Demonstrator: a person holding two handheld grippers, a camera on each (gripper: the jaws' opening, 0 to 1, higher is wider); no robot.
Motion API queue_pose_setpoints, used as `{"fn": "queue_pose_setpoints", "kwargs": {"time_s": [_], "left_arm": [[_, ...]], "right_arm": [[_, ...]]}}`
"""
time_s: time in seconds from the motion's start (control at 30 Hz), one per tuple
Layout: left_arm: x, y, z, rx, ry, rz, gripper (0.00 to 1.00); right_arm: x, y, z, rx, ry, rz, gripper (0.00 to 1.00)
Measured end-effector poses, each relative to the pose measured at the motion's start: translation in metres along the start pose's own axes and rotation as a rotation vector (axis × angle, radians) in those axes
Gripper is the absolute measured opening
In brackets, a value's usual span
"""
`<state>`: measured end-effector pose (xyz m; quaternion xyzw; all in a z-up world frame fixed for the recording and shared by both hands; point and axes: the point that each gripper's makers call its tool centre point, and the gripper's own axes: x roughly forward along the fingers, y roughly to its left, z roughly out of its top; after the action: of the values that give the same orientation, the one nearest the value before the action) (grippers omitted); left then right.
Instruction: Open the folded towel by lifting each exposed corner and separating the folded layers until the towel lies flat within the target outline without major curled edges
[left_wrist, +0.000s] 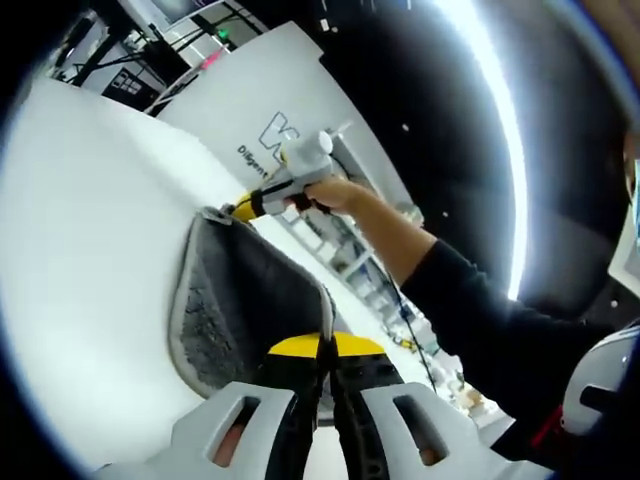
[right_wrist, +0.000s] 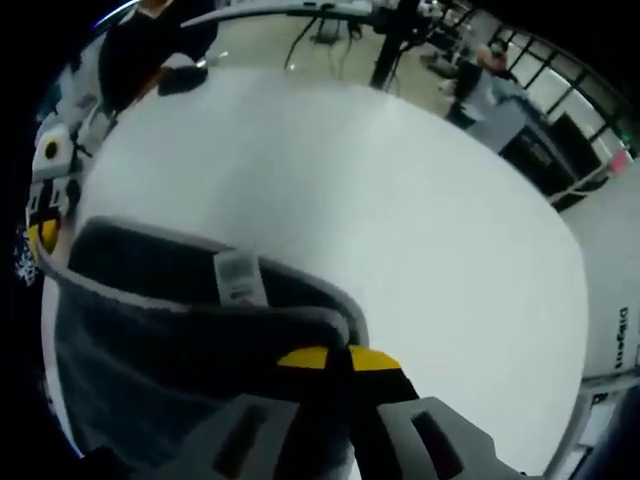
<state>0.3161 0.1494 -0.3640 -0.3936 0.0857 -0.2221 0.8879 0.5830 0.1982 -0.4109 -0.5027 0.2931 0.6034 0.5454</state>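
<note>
Grey terry towel is held up off the white surface, stretched between both grippers, so it's mid-unfold, not laid out yet. Left gripper: jaws pressed together w/ a towel edge pinched between the yellow tips, at the near corner in left gripper view. Right gripper: jaws likewise closed on the pale hem at the opposite corner; in right gripper view the cloth hangs down and to the left of the tips, w/ a small white care label showing near the top edge. From the left gripper view the right gripper sits at the far top corner of the towel, person's hand and dark sleeve behind it. Progress, as a judgement: two corners are lifted and the top edge is pulled roughly taut, so at least one fold looks opened; can't tell if lower layers are still doubled. No target outline visible on the surface. Left to do: lower it flat, spread remaining layers, smooth the curling hem.
</note>
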Motion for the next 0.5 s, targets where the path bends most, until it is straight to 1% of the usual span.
{"fn": "queue_pose_setpoints", "kwargs": {"time_s": [0.17,0.27,0.3,0.33,0.37,0.4,0.5], "left_arm": [[0.000,-0.004,0.000,0.000,0.001,-0.015,0.00],[0.000,-0.005,0.000,0.001,0.003,-0.019,0.00],[0.000,-0.007,-0.002,0.031,0.010,-0.021,0.00],[0.001,-0.012,-0.007,0.111,0.033,-0.024,0.00],[0.001,-0.014,-0.007,0.174,0.029,-0.014,0.00],[0.002,-0.018,-0.008,0.212,0.030,-0.012,0.00],[0.005,-0.026,-0.012,0.207,0.041,-0.032,0.00]], "right_arm": [[-0.001,0.000,0.002,0.029,-0.010,-0.002,0.00],[-0.004,-0.001,0.002,0.025,-0.019,-0.008,0.00],[-0.004,-0.002,0.003,0.029,-0.026,-0.010,0.00],[-0.005,-0.001,0.004,0.042,-0.039,-0.008,0.00],[-0.006,-0.001,0.003,0.044,-0.044,-0.005,0.00],[-0.006,0.000,0.003,0.045,-0.048,-0.005,0.00],[-0.009,0.004,0.003,0.045,-0.055,-0.001,0.00]]}}
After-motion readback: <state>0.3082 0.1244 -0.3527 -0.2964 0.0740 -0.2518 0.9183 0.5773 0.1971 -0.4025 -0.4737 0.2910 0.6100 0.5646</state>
